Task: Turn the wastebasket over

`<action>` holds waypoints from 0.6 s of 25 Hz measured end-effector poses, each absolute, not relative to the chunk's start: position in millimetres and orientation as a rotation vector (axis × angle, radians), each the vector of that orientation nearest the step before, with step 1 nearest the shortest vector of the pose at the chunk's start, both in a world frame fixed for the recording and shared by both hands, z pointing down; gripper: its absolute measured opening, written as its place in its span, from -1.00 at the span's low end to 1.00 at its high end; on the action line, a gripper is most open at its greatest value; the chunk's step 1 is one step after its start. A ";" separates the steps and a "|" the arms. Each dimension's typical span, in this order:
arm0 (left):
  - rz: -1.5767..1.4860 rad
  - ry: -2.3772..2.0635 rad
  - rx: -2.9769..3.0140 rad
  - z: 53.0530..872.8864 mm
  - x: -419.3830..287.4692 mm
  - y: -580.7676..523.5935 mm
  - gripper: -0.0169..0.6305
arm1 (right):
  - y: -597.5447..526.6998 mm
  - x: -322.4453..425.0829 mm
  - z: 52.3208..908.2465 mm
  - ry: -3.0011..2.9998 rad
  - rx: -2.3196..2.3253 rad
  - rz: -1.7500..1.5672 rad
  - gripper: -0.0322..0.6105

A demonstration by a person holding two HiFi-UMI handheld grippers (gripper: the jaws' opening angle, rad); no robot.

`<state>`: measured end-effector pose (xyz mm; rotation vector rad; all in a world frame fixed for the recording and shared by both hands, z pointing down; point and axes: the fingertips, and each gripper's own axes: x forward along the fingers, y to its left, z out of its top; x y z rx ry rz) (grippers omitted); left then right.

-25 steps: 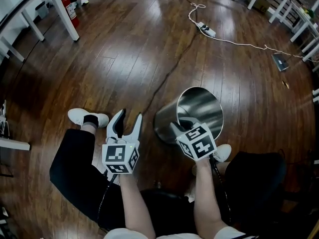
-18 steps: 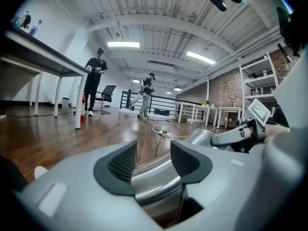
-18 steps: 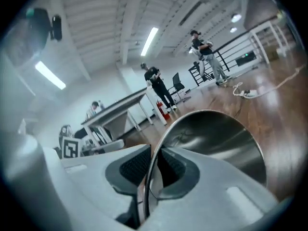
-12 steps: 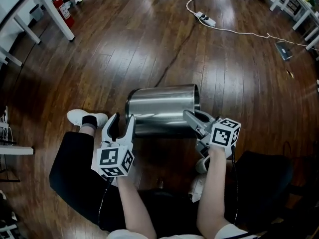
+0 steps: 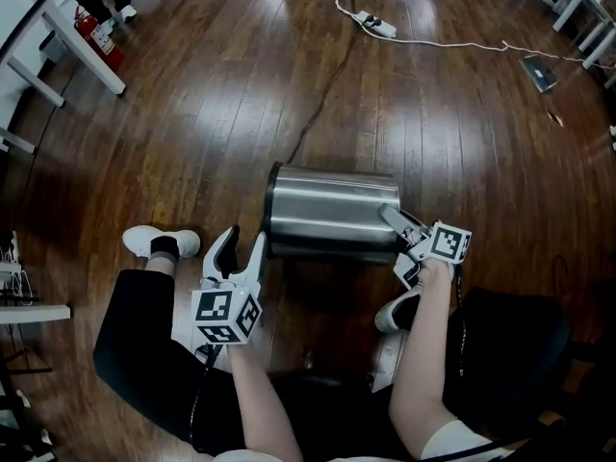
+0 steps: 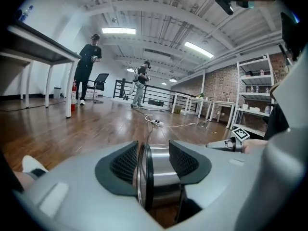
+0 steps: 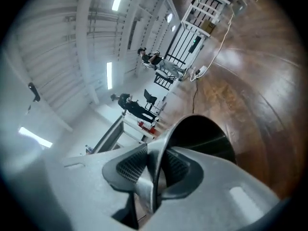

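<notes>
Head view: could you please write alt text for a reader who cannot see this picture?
A steel wastebasket lies on its side on a wooden floor, seen from above. The right gripper, jaws just opening, has the basket's rim between them; the left gripper, jaws apart and just closing, points at its base.

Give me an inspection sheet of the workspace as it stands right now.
Surface: wooden floor, glossy.
Job's things: steel wastebasket lying on its side, mouth toward the right gripper.
Clutter: small flat dark item far right; cannot tell what.
Grippers: left gripper open at the base end, fingers just closing some; right gripper has the rim between its fingers, just opening.
Cables: white power strip with cord; thin dark cable running toward the wastebasket.
Surroundings: white table legs, red fire extinguisher.
</notes>
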<state>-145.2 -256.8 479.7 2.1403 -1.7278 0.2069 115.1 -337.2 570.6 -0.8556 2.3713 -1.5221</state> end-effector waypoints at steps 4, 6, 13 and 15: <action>0.243 -1.708 2.136 489.1 -134.9 -261.1 -0.26 | -339.3 121.2 575.5 2.416 -0.937 -1.499 -0.61; 0.241 -1.712 2.134 492.7 -134.5 -266.6 -0.26 | -343.5 132.5 576.6 2.534 -1.102 -1.410 -0.37; 0.100 -1.563 2.075 532.5 -133.7 -297.7 0.11 | -331.2 166.0 539.8 2.698 -1.482 -1.266 -0.31; 0.017 -1.593 2.025 539.9 -142.4 -303.4 -0.06 | -325.8 163.0 541.3 2.718 -1.495 -1.287 -0.31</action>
